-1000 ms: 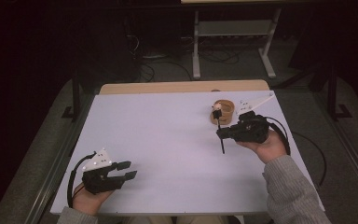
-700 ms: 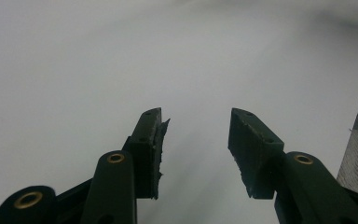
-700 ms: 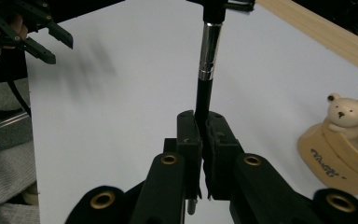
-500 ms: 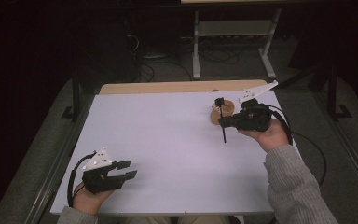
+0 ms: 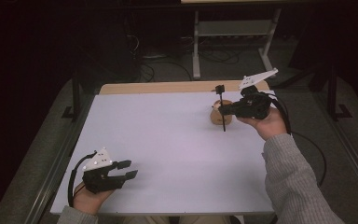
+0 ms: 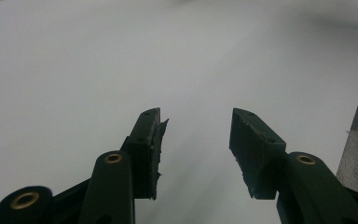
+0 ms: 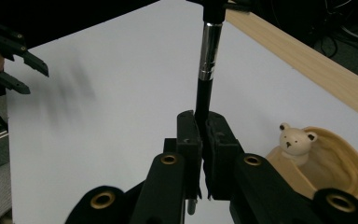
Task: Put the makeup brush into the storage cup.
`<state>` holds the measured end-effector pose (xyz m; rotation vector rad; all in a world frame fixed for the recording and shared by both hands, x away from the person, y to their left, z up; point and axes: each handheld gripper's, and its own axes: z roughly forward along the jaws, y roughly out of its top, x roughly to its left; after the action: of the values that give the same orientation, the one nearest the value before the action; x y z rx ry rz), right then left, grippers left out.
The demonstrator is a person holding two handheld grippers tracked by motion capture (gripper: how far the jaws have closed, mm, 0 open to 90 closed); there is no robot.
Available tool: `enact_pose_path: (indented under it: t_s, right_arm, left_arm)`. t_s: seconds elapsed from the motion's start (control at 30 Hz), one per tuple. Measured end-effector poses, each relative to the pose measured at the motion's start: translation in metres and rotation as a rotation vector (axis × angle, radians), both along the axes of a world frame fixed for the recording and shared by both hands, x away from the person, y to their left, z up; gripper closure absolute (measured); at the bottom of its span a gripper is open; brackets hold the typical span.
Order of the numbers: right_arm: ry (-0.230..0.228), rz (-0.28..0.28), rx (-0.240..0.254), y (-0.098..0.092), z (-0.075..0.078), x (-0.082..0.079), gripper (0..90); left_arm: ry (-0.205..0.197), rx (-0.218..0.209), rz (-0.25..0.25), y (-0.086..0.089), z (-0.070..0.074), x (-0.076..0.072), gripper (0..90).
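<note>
My right gripper [image 5: 224,111] is shut on a thin black pen [image 5: 221,94] with a silver band [image 7: 209,51], held roughly upright above the table's far right. Its jaws pinch the pen's lower shaft [image 7: 204,126]. Just behind the pen sits a round wooden holder [image 5: 216,117] with a small white bear figure [image 7: 296,140] on its rim [image 7: 349,168]. My left gripper [image 5: 128,169] rests near the front left corner of the white table [image 5: 168,135]. Its jaws are open with nothing between them [image 6: 196,126]. It also appears far off in the right gripper view [image 7: 36,81].
A bare wooden strip [image 5: 168,87] runs along the table's far edge. Behind it stands a metal frame [image 5: 233,32] with cables on the dark floor. Metal rails [image 5: 58,158] flank the table's sides. A black cable [image 5: 314,154] trails from the right gripper.
My right hand has lifted and moved toward the far edge with the pen, which now stands more upright over the wooden holder. The left gripper has stayed in place.
</note>
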<state>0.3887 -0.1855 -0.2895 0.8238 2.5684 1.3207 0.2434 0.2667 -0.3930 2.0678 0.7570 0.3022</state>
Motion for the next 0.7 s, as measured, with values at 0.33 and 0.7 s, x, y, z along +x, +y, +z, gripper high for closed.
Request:
enact_pose_path:
  t_s: [0.33,0.7]
  right_arm:
    - [0.003,-0.035,0.015,-0.002,0.007,0.013,84.8]
    - [0.001,-0.075,0.025,-0.009,0.014,0.029,84.8]
  left_arm:
    - [0.000,-0.004,0.000,0.000,0.000,0.000,53.3]
    - [-0.001,0.001,-0.008,-0.001,0.001,0.001,53.6]
